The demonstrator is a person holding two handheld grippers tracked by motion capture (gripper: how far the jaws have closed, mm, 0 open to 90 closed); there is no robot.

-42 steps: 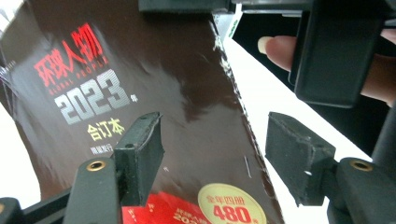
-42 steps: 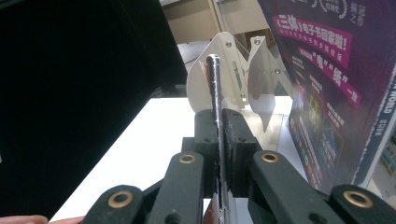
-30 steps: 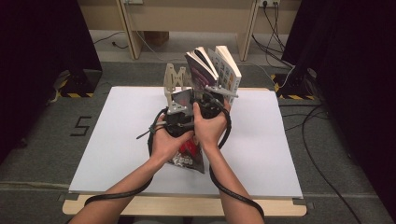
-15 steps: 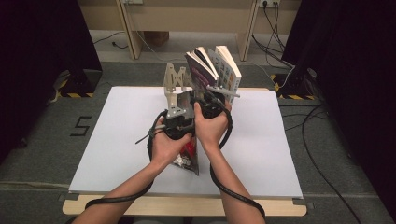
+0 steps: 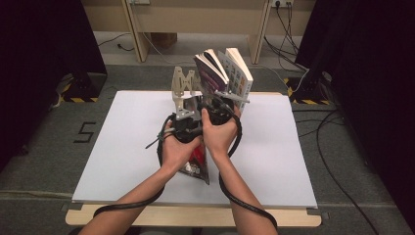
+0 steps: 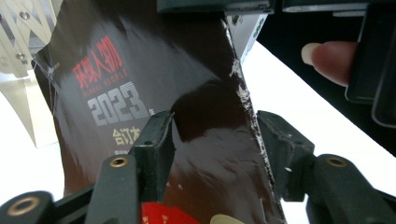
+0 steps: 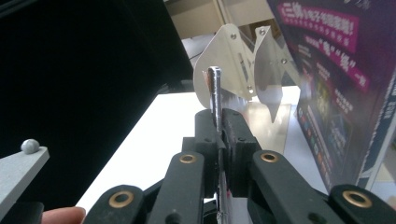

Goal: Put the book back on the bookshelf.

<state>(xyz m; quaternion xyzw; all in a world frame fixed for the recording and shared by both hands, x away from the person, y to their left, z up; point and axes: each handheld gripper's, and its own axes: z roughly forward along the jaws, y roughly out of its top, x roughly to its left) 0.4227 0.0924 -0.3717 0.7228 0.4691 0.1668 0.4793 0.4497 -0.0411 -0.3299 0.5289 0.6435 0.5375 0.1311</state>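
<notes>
A dark glossy magazine (image 5: 196, 161) with a red patch at its lower end stands tilted between my two hands at mid table. My right gripper (image 5: 219, 106) is shut on its thin edge (image 7: 214, 88), and the pads (image 7: 233, 135) press both sides. The left gripper (image 5: 190, 110) faces the magazine cover (image 6: 154, 79). Its jaws have just been opening and stand wide. The cover lies across the gap behind them, with no pad pressing on it. In the left gripper view the gripper (image 6: 215, 126) has the spine edge just inside its right jaw.
A metal book rack (image 5: 181, 85) with upright dividers (image 7: 233, 60) stands at the back of the white table (image 5: 293, 161). Several books (image 5: 226, 68) lean in it, and one purple cover (image 7: 336, 93) is close on the right. Cables trail from both grippers toward the front edge.
</notes>
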